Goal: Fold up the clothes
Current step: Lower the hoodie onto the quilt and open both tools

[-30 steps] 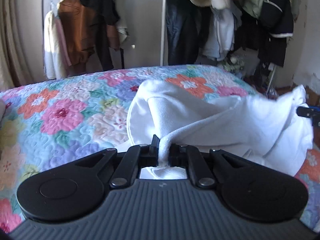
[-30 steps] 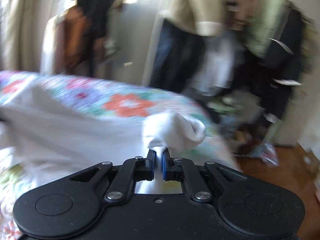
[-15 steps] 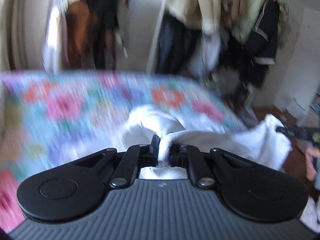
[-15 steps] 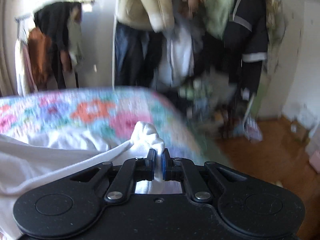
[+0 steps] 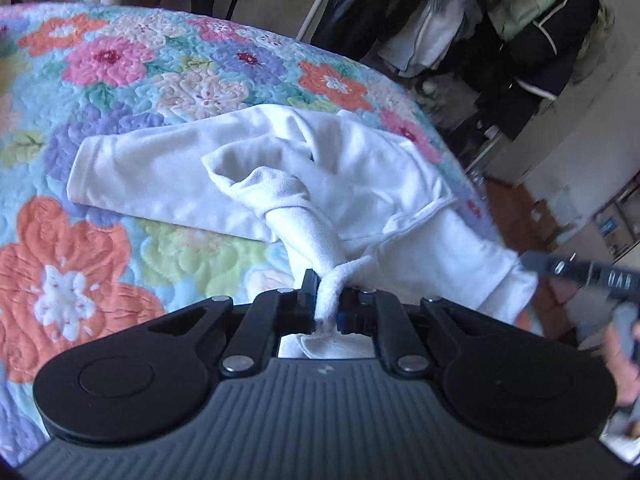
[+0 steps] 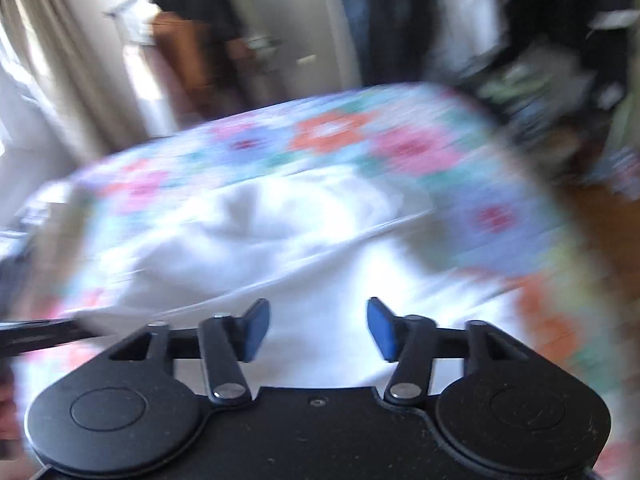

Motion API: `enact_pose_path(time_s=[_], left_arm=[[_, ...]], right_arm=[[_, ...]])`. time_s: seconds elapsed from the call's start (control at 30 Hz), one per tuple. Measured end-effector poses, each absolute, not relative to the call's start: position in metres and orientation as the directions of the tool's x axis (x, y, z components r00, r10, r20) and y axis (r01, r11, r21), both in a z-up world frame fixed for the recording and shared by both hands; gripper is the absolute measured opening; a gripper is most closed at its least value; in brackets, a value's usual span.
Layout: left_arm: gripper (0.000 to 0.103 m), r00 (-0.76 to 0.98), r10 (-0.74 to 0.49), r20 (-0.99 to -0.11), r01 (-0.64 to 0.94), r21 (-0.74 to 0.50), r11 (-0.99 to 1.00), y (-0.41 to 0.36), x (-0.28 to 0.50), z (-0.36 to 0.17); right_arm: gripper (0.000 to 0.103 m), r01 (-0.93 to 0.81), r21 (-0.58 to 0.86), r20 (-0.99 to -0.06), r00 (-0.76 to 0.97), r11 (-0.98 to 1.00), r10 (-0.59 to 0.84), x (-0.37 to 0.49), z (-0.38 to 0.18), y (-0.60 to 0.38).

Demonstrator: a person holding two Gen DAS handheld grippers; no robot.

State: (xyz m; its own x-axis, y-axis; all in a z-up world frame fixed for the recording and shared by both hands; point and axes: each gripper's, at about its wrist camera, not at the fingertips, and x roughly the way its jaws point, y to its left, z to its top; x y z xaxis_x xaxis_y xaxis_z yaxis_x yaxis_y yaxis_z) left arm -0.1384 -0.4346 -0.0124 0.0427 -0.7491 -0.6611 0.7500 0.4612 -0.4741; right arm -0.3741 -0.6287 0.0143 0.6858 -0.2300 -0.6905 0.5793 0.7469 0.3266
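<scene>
- We are pinching a twisted bunch of the white garment (image 5: 248, 160) in the left tool (image 5: 326, 300), its jaws closed on the cloth; most of the garment is lying rumpled on the flowered quilt (image 5: 100, 60) of the bed, near its right edge.
- We are holding the right tool (image 6: 318, 328) with its jaws spread wide and nothing between them, just above the white cloth (image 6: 280, 220); that view is blurred, so finer detail is lost.
- We are judging the fold as barely begun: the cloth is bunched, not flat.
- We are risking a lopsided fold, since only one tool is gripping and the bunch in it is twisted; pulling now would likely drag the whole garment rather than spread it.
- We are also risking a slide off the bed, because the right part of the garment is lying close to the mattress edge.
- We are working near a crowded clothes rack (image 5: 500, 20) beyond the bed and a curtain (image 6: 60, 60); neither is blocking the quilt, which is offering free room to the left of the garment.
</scene>
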Motion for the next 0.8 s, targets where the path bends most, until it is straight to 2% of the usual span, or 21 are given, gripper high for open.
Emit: enact_pose_path(time_s=[0.13,0.27,0.33,0.37,0.43,0.47,0.5,0.53,0.6,0.7,0.77,0.8], left_arm=[[0.008,0.018,-0.750,-0.661,0.711,-0.519,0.474,-0.428,-0.134,-0.019],[0.008,-0.004,-0.764,-0.645,0.701,-0.547,0.458,-0.427,-0.135,-0.023],[0.008,-0.009,-0.771,-0.637,0.715,-0.543,0.440,-0.425,-0.136,-0.021],[0.008,-0.009,-0.772,-0.636,0.721,-0.539,0.436,-0.425,-0.136,-0.019],[0.008,-0.009,-0.770,-0.638,0.733,-0.528,0.429,-0.424,-0.137,-0.018],[0.008,-0.009,-0.767,-0.642,0.734,-0.525,0.431,-0.424,-0.137,-0.019],[0.008,-0.009,-0.764,-0.645,0.735,-0.522,0.433,-0.424,-0.137,-0.019],[0.008,-0.006,-0.758,-0.652,0.732,-0.519,0.441,-0.424,-0.136,-0.021],[0.008,0.005,-0.753,-0.658,0.703,-0.533,0.471,-0.421,-0.133,-0.026],[0.013,-0.012,-0.773,-0.634,0.636,-0.601,0.483,-0.414,-0.124,-0.030],[0.033,-0.018,-0.786,-0.617,0.612,-0.629,0.480,-0.411,-0.122,-0.030],[0.037,-0.014,-0.790,-0.613,0.609,-0.632,0.480,-0.410,-0.122,-0.028]], right_arm=[[0.061,0.341,0.325,-0.611,0.787,0.882,-0.079,-0.341,0.001,-0.580],[0.061,0.224,0.160,-0.663,0.746,0.961,-0.064,-0.308,-0.006,-0.536],[0.062,0.213,0.037,-0.691,0.712,0.976,-0.129,-0.292,-0.010,-0.519],[0.064,0.214,-0.040,-0.692,0.699,0.976,-0.182,-0.285,-0.012,-0.512],[0.088,0.247,-0.187,-0.675,0.671,0.951,-0.307,-0.278,-0.019,-0.505],[0.087,0.269,-0.238,-0.673,0.648,0.933,-0.358,-0.271,-0.025,-0.507],[0.080,0.274,-0.242,-0.684,0.633,0.931,-0.364,-0.267,-0.031,-0.510],[0.049,0.267,-0.191,-0.705,0.633,0.945,-0.321,-0.266,-0.033,-0.514],[0.006,0.272,-0.077,-0.721,0.649,0.959,-0.243,-0.269,-0.033,-0.522],[0.006,0.323,-0.088,-0.678,0.674,0.942,-0.294,-0.277,-0.024,-0.524],[0.005,0.369,-0.120,-0.653,0.670,0.922,-0.353,-0.284,-0.013,-0.530],[0.005,0.392,-0.135,-0.642,0.664,0.910,-0.382,-0.288,-0.007,-0.535]])
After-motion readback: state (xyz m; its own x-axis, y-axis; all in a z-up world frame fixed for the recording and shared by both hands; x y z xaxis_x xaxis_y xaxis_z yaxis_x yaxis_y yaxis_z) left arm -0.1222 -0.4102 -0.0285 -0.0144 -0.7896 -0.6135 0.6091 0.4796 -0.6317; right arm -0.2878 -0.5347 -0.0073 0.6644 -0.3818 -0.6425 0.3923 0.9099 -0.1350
